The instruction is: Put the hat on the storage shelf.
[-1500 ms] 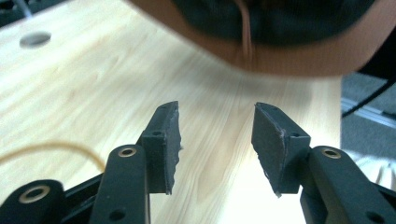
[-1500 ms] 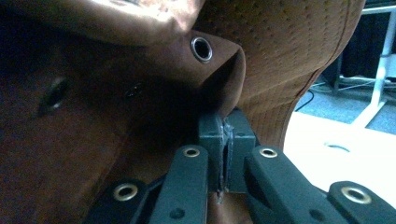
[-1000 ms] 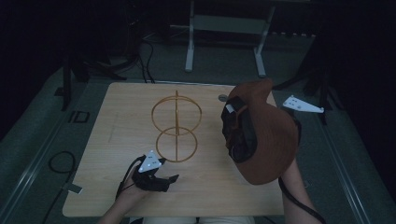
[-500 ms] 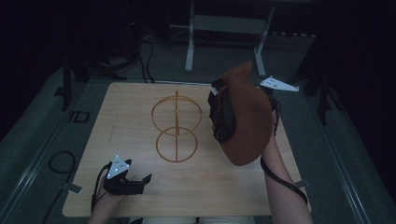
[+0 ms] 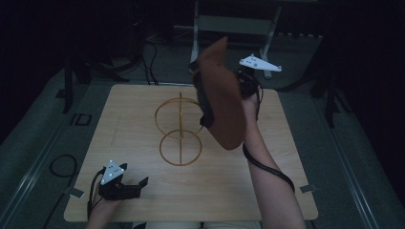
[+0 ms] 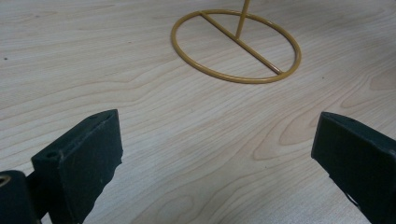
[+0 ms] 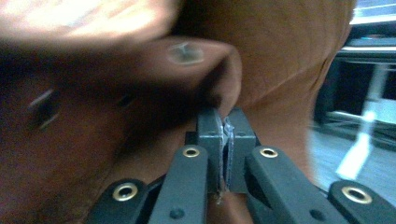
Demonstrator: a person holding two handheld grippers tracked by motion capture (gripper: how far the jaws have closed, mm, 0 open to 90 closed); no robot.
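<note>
Hat (image 5: 222, 98) is held in the air over the far half of the table (image 5: 124, 124), just right of the wire stand (image 5: 180, 126), which is placed near the table's middle. The right gripper (image 7: 226, 128) is seen clenched on a fold of the brown hat, its jaws pressed together on the material. The left gripper (image 5: 136, 183) is positioned low at the near left corner, jaws released and spread wide, nothing between them; they have just been opening.
</note>
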